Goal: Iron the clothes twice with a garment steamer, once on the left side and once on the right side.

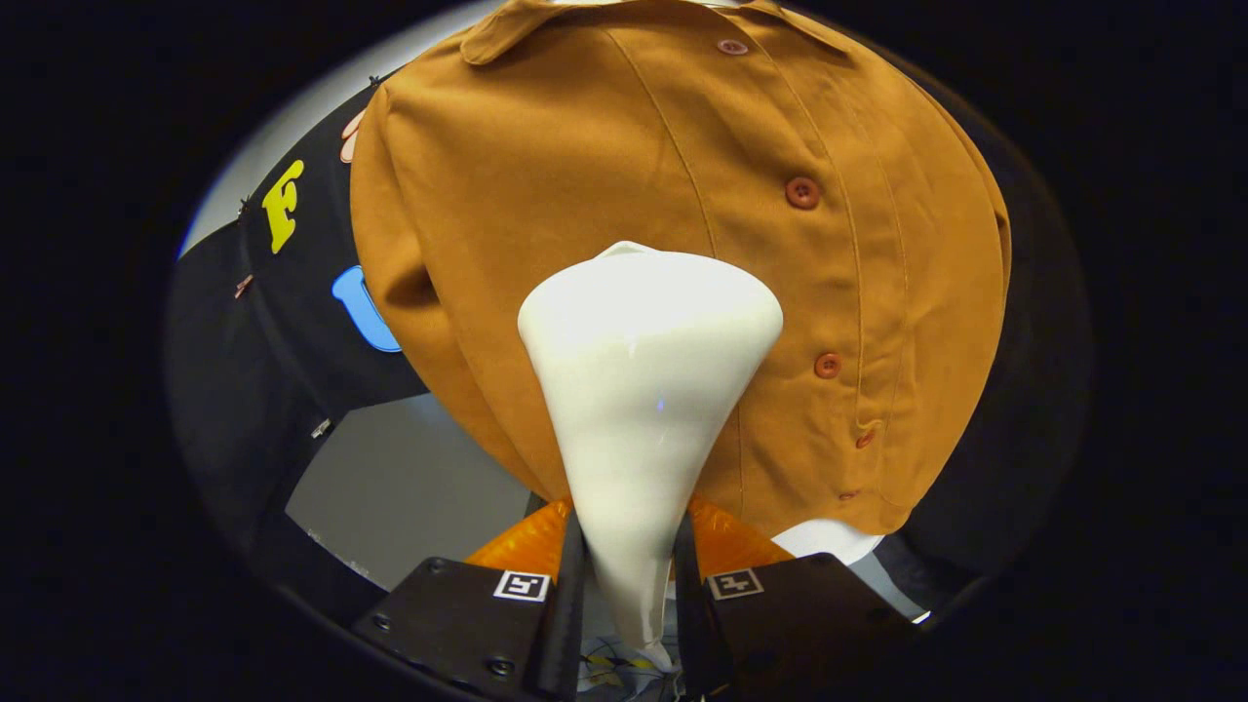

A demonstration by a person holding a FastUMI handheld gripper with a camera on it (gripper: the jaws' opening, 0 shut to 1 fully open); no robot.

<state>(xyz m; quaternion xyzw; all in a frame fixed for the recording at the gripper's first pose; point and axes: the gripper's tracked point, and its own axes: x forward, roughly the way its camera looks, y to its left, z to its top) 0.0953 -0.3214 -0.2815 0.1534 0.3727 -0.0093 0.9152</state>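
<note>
A brown-orange button-up shirt [585, 175] hangs in front of the black booth wall, with its collar at the top and a row of reddish buttons [802, 192] running down its placket. A white cone-shaped garment steamer [643, 390] rises from between my fingers. Its wide head sits against the shirt's middle, just left of the placket. My gripper [629, 556] is shut on the steamer's narrow handle, one finger pressing on each side. The steamer head hides the cloth behind it.
Black booth cloth [292, 351] hangs left of and behind the shirt. A grey floor or wall patch [409, 487] shows below the shirt's left hem. Something white [824, 538] peeks out under the right hem.
</note>
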